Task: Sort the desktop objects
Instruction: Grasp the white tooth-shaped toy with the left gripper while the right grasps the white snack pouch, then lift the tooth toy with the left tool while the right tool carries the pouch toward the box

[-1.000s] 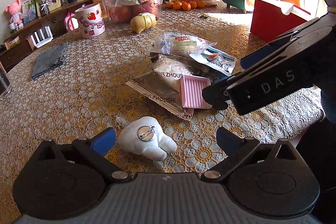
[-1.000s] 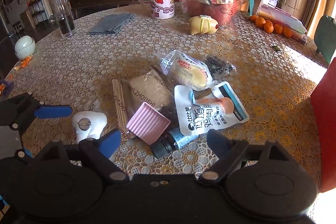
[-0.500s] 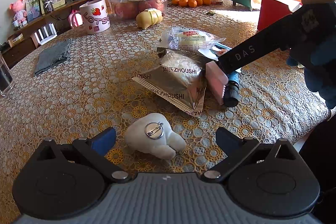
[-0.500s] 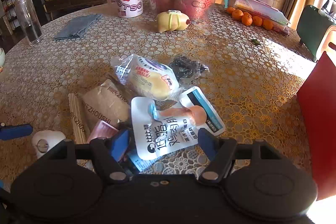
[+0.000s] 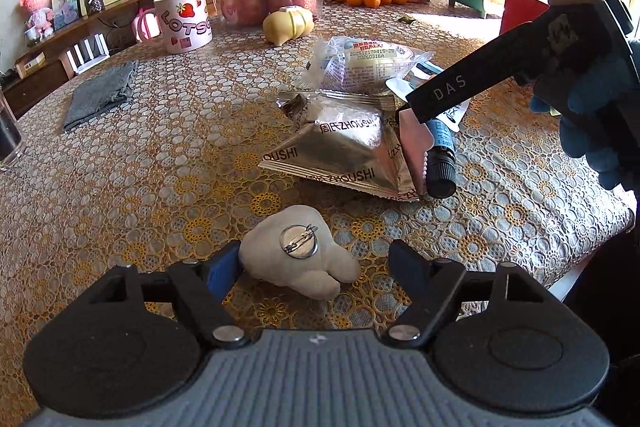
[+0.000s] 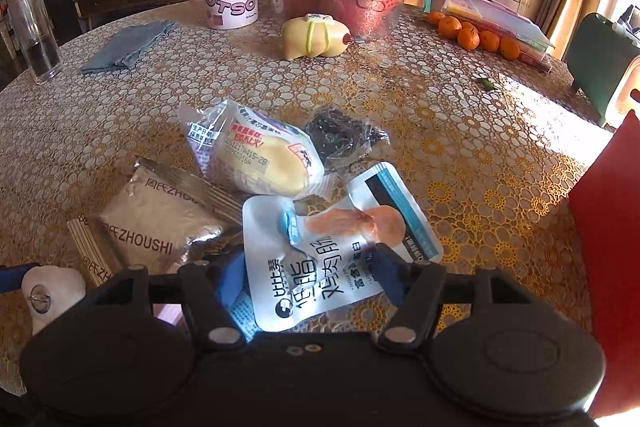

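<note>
Left wrist view: the left tool [image 5: 314, 265] has just been closing around the white tooth plush [image 5: 300, 259], near the silver ZHOUSHI packet [image 5: 340, 147], right pad not touching yet. Right wrist view: the right tool [image 6: 310, 277] looks clamped on something beside that packet, can't tell what. Sorting has barely started; the snacks are still heaped on the surface [image 6: 460, 131].

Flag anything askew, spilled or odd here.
The pink ribbed box stands tipped on edge against the silver ZHOUSHI packet, a dark-capped bottle lying beside it. The white plush lies pin-back up. Nothing spilled.
</note>
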{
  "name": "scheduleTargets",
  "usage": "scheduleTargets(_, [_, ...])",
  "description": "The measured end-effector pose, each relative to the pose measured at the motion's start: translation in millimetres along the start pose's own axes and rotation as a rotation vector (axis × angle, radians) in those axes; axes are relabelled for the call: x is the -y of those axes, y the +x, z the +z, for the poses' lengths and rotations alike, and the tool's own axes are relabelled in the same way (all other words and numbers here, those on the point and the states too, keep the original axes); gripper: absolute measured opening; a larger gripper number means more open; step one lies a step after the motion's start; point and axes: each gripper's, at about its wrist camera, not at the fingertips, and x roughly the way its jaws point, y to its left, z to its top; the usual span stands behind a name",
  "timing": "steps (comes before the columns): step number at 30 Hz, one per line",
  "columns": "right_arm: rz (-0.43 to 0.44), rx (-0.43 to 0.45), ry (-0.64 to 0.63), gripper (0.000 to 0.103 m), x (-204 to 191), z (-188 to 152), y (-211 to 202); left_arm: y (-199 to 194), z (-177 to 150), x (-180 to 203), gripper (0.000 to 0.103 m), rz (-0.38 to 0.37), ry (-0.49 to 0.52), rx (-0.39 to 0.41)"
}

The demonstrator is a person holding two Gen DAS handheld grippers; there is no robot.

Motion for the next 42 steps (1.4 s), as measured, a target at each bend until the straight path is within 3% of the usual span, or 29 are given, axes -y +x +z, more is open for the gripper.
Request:
scheduleTargets(5, [-0.008,0.013,-0.016,0.058,-3.0,-2.7,-3.9,-2.5,0.2,2.4,0.060,-0.009,-0.006,0.004])
scheduleTargets(11, [-0.011,0.021,-0.012,0.041,-1.5,-7.9,-13.3,-3.6,1.6,4.7,0.058,0.005,-0.006,0.000])
scheduleTargets(15, [-0.007,0.038,0.027,0.036,6.8,-10.5,-22.5,-5.4,3.5,4.1,0.056,0.010,-0.019,0.003])
scheduleTargets(30, [-0.013,0.190,0.091,0.009,43.6,-6.3,-69.5,-18.0,16.2,8.6,0.055,0.002,-0.061,0.022])
scheduleTargets(42, [0.030,0.230,0.159,0.001,86.5,-8.5,-103.7,-33.8,43.4,30.4,0.055,-0.026,-0.045,0.060])
